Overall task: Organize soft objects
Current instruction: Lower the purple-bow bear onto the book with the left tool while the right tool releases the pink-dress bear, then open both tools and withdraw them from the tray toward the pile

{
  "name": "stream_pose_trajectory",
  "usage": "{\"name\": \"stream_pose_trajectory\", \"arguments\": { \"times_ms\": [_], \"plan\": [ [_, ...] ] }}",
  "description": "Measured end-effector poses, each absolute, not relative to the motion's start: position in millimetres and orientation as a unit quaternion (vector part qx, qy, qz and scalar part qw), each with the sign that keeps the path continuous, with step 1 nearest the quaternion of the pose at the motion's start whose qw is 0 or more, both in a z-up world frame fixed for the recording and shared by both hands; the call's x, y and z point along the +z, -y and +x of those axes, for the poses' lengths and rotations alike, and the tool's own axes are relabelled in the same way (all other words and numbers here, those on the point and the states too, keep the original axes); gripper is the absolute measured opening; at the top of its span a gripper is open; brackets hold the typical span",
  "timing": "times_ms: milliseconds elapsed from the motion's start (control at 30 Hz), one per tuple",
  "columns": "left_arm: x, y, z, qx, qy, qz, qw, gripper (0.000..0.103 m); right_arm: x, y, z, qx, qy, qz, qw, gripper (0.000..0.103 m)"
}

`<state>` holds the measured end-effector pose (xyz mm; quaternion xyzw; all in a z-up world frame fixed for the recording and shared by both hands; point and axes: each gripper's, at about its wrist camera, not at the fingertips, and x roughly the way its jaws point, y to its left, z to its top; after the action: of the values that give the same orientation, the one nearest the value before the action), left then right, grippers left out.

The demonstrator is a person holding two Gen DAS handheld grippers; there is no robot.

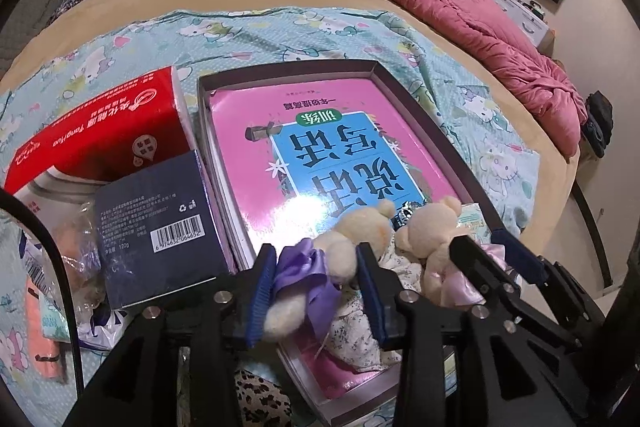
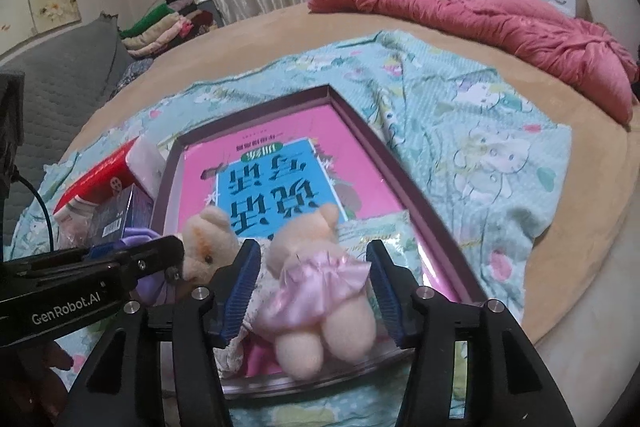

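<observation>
Plush and squashy, two teddy bears (image 2: 316,279) lie side by side on the pink book (image 1: 320,147) in the tray (image 1: 420,107), each straddled by part-open, non-pressing jaws; grasp each light, forgiving torso midway.

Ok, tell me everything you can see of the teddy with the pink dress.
The pink-dress teddy is cream plush in a shiny pink satin skirt. It lies on the pink book in the shallow box, legs toward the right wrist camera, between the right gripper pads, a gap on one side. The purple-bow teddy lies beside it.
</observation>
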<state>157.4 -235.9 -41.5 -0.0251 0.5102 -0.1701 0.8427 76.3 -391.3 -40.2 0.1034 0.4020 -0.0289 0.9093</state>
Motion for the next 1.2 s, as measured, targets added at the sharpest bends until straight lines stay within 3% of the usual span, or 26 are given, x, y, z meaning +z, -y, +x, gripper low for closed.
{"name": "stream_pose_trajectory", "arguments": {
  "times_ms": [433, 767, 1200],
  "plan": [
    [-32, 231, 146, -0.172, -0.502, -0.018, 0.848, 0.061, -25, 402, 67, -0.047, -0.357, 0.105, 0.927, 0.069],
    [5, 216, 126, -0.182, -0.462, -0.003, 0.868, 0.076, 1, 407, 52, -0.063, -0.296, 0.118, 0.946, 0.076],
    [60, 157, 89, -0.132, -0.403, 0.005, 0.906, 0.083, 30, 358, 47, -0.012, -0.304, 0.096, 0.948, 0.078]
  ]
}}
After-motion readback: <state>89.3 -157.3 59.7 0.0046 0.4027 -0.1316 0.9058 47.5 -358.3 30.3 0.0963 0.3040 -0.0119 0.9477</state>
